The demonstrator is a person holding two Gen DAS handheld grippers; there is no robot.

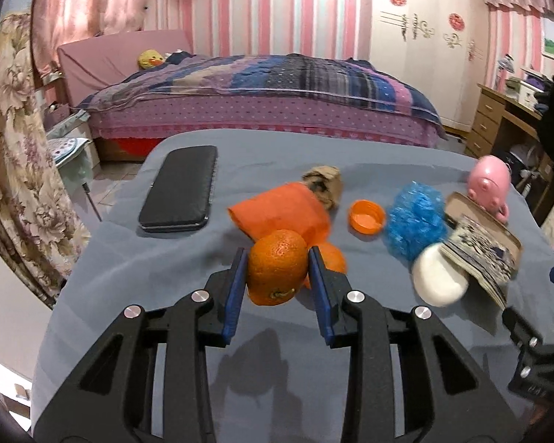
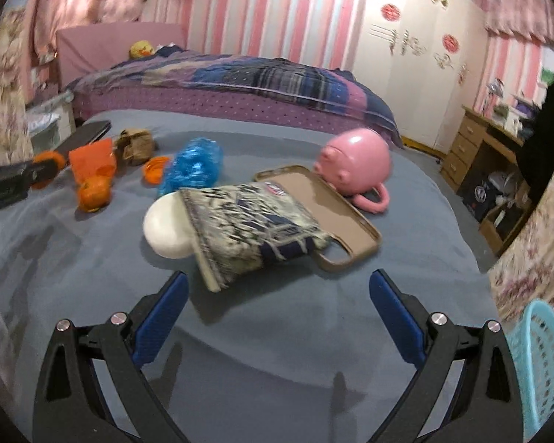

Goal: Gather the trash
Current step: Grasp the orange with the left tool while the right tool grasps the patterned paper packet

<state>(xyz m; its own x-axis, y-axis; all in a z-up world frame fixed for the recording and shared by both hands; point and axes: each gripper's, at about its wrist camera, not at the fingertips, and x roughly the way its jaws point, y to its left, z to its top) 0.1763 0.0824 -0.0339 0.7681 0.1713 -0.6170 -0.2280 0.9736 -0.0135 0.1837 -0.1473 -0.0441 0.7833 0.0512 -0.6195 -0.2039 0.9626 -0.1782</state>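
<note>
The orange peel [image 1: 277, 265] is held up off the gray cloth [image 1: 166, 277], pinched between the two blue pads of the left gripper [image 1: 278, 264], whose jaws are closed on it. The peel is rounded like a ball, a bit taller than wide, and its stem end points down toward the camera. Just behind it lies another piece of peel [image 1: 332, 258], and past that an orange bag [image 1: 280, 210] with crumpled brown paper [image 1: 323, 182] at its far end. To the right sit an orange cap [image 1: 366, 216], a blue crinkly wrapper [image 1: 413, 217] and a pink pig mug [image 2: 354, 162]. A black phone [image 1: 181, 188] lies to the left, its long side pointing away. The right gripper [image 2: 277, 295] hangs above the cloth with its jaws wide apart, holding nothing. In front of it are a patterned pouch [image 2: 255, 229], a white round thing [image 2: 168, 229] and a brown phone case [image 2: 336, 214]. A blue basket [image 2: 539, 361] is at the right edge. Behind the table are a bed [image 1: 262, 88], pink striped walls and a white wardrobe [image 1: 424, 37].
</note>
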